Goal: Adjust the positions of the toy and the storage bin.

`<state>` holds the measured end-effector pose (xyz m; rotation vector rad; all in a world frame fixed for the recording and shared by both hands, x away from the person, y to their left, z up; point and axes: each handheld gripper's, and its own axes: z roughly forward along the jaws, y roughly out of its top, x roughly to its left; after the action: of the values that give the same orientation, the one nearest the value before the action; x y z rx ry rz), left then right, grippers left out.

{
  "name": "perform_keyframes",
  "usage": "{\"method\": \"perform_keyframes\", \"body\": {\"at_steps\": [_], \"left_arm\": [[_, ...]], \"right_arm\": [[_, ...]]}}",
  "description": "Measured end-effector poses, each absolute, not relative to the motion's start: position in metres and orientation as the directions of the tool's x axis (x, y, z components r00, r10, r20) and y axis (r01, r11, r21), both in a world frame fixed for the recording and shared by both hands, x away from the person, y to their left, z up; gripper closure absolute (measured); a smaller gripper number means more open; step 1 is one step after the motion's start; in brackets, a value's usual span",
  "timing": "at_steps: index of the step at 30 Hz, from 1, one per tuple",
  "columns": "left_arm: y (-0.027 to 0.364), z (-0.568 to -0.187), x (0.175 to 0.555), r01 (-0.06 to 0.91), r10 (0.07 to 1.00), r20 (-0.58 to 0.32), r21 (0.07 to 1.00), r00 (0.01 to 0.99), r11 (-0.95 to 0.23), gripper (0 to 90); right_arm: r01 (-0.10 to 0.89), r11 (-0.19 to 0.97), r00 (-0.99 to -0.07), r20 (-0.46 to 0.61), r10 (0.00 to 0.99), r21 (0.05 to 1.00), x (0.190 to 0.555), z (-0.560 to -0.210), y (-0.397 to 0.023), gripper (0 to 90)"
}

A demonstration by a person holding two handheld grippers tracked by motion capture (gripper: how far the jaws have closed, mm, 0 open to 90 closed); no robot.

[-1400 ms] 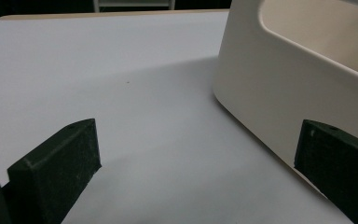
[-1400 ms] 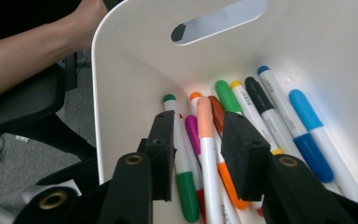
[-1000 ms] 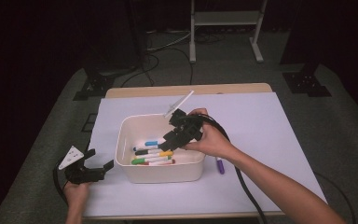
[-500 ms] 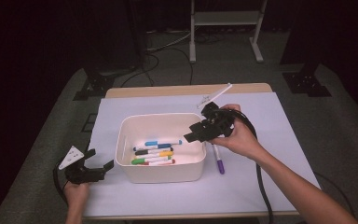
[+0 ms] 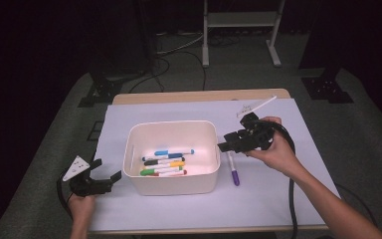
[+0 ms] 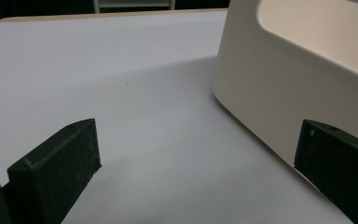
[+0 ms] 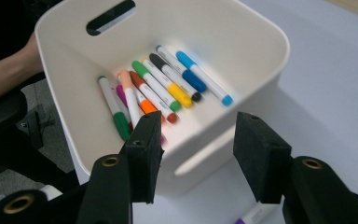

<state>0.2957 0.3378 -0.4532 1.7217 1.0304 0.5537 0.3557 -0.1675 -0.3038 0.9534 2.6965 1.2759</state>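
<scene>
White rounded plastic bin (image 5: 171, 180), slim capped markers (image 5: 165, 163)

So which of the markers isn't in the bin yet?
The purple marker: it lies on the white paper just right of the white bin, below the right gripper, while all the other markers lie inside the bin.

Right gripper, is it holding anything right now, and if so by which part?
Nothing is held. The right gripper has open jaws with nothing between them; they have just been opening. The purple marker lies on the table below it.
</scene>
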Motion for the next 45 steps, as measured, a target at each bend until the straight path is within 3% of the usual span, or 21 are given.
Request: {"method": "perform_keyframes", "body": {"at_steps": [8, 22, 31, 45], "left_arm": [[0.338, -0.453, 0.296, 0.38, 0.843, -0.104, 0.917, 0.528, -0.125, 0.0], [0.338, -0.453, 0.296, 0.38, 0.841, -0.105, 0.917, 0.53, -0.125, 0.0], [0.338, -0.453, 0.295, 0.378, 0.841, -0.106, 0.917, 0.53, -0.123, 0.0], [0.338, -0.453, 0.295, 0.376, 0.842, -0.106, 0.919, 0.529, -0.121, 0.0]], "right_arm": [[0.589, 0.438, -0.767, 0.298, 0.568, 0.679, 0.357, -0.339, -0.19, 49.9], [0.633, 0.513, -0.717, 0.188, 0.671, 0.58, 0.369, -0.41, -0.182, 51.0], [0.656, 0.524, -0.685, 0.137, 0.716, 0.543, 0.375, -0.432, -0.178, 53.9], [0.687, 0.496, -0.626, 0.085, 0.775, 0.532, 0.371, -0.436, -0.198, 75.2]]}}
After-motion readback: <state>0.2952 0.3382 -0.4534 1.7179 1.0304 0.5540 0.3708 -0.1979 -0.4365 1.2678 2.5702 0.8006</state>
